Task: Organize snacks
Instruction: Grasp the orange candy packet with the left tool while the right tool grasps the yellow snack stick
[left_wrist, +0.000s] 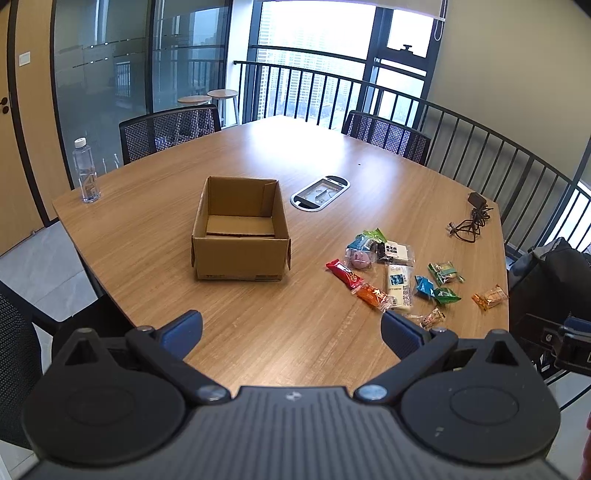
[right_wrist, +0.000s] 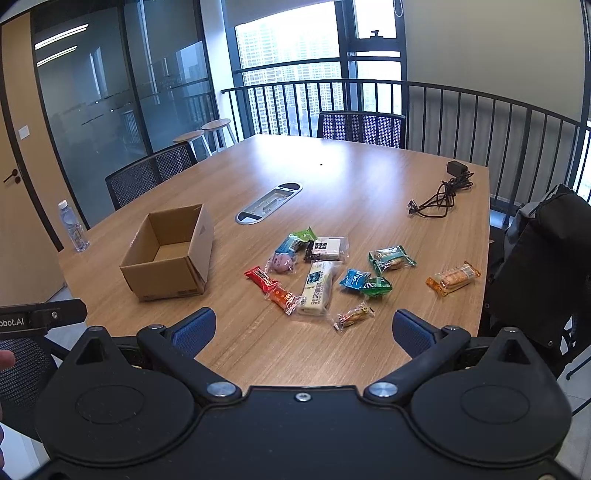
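Note:
An open, empty cardboard box (left_wrist: 240, 236) (right_wrist: 170, 254) stands on the wooden table (left_wrist: 258, 332) (right_wrist: 351, 184). Several wrapped snacks lie to its right: a red bar (left_wrist: 343, 273) (right_wrist: 261, 278), an orange bar (left_wrist: 373, 296) (right_wrist: 284, 298), a white pack (left_wrist: 398, 286) (right_wrist: 317, 286), green and blue packs (right_wrist: 389, 258), an orange cracker pack (left_wrist: 489, 297) (right_wrist: 452, 277). My left gripper (left_wrist: 291, 328) is open and empty above the near table edge. My right gripper (right_wrist: 301, 330) is open and empty, just short of a small snack (right_wrist: 352, 316).
A water bottle (left_wrist: 86, 171) (right_wrist: 74, 230) stands at the table's left corner. A black charger with cable (left_wrist: 472, 218) (right_wrist: 441, 192) lies at the right. A cable hatch (left_wrist: 319, 192) (right_wrist: 269, 202) sits mid-table. Mesh chairs and a dark bag (right_wrist: 539, 266) surround the table.

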